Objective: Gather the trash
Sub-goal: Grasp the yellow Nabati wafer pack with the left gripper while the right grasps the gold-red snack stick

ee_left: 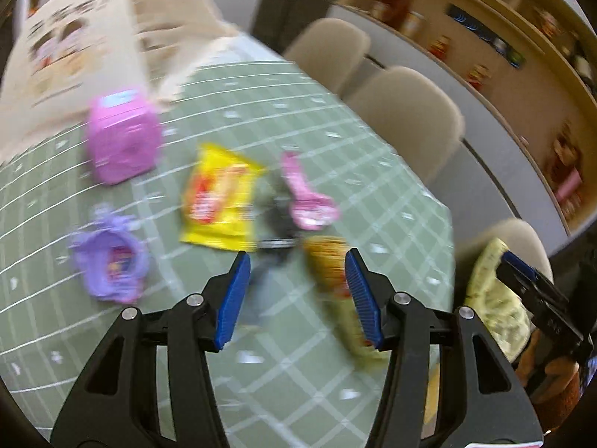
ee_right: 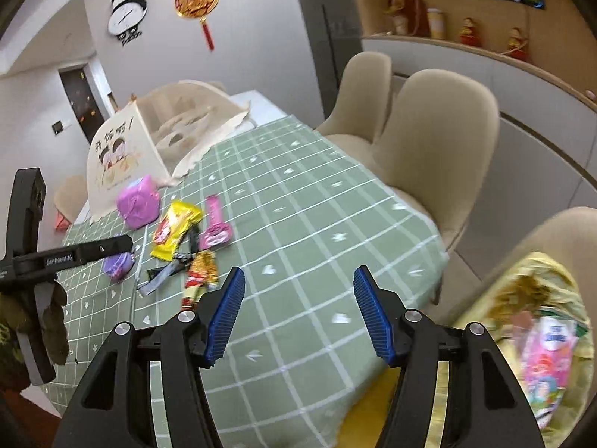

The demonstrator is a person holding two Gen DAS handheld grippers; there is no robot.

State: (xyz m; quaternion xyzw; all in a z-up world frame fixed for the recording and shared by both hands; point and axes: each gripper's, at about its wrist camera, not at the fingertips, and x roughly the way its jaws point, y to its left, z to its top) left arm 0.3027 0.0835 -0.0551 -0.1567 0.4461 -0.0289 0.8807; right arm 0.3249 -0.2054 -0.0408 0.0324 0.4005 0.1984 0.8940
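Observation:
Wrappers lie on the green checked tablecloth [ee_right: 317,231]: a yellow snack bag [ee_left: 218,199] [ee_right: 175,229], a pink wrapper [ee_left: 308,196] [ee_right: 215,226], a dark grey wrapper [ee_right: 169,270] and a gold-red wrapper [ee_left: 332,261] [ee_right: 199,272]. My left gripper [ee_left: 297,263] is open and empty, just above the gold-red wrapper. My right gripper [ee_right: 298,280] is open and empty over the table's near edge. A yellow trash bag [ee_right: 530,321] with pink packaging inside hangs at the right; it also shows in the left wrist view [ee_left: 496,298].
A pink box [ee_left: 121,138] [ee_right: 138,201] and a purple toy [ee_left: 108,265] [ee_right: 117,265] sit left of the wrappers. A cream tote bag [ee_right: 149,142] stands at the far end. Beige chairs [ee_right: 429,130] line the right side. The left wrist view is blurred.

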